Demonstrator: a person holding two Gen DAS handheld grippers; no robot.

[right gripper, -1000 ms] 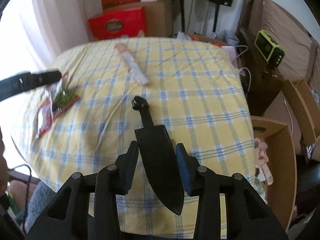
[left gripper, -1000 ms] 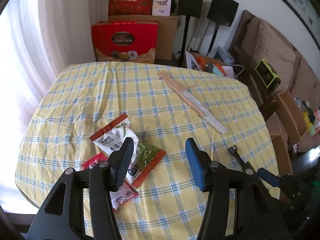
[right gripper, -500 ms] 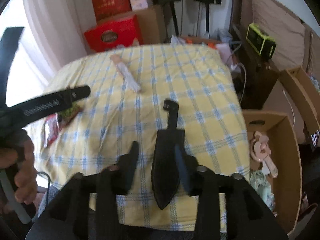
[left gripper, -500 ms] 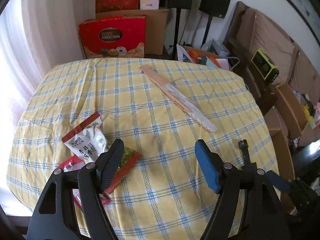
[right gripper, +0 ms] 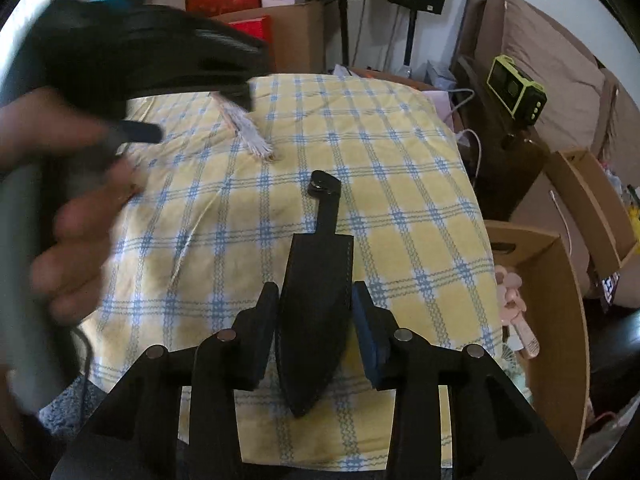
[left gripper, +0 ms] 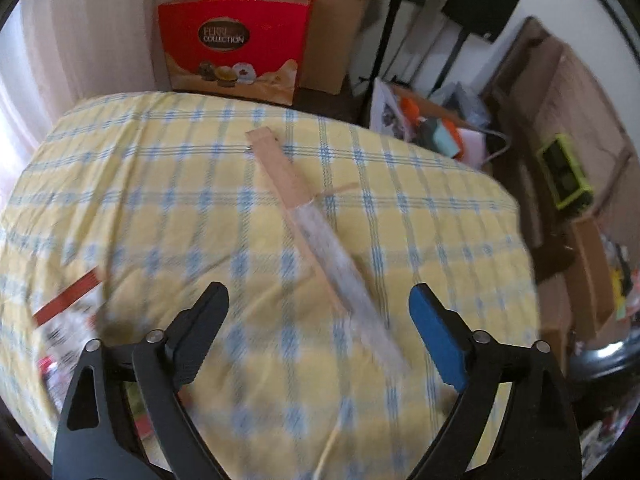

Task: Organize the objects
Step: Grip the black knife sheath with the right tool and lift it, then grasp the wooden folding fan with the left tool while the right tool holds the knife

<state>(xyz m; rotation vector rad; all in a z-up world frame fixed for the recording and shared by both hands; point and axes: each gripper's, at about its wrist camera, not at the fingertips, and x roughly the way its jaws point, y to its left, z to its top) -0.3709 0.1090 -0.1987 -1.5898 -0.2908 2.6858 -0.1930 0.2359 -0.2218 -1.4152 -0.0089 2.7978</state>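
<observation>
My left gripper is open and empty above the yellow checked tablecloth. A folded fan with wooden ribs lies diagonally between and beyond its fingers. Snack packets lie blurred at the left. My right gripper is shut on a black knife sheath, held above the table's near edge. The fan also shows in the right wrist view, partly hidden by the left gripper's body and the hand holding it.
A red gift box and cardboard boxes stand behind the table. An open cardboard box sits on the floor at the right. A sofa and a green device are at the far right.
My left gripper has moved forward and right from the snack packets toward the fan, jaws wider. The right gripper has kept hold of the sheath and shifted slightly.
</observation>
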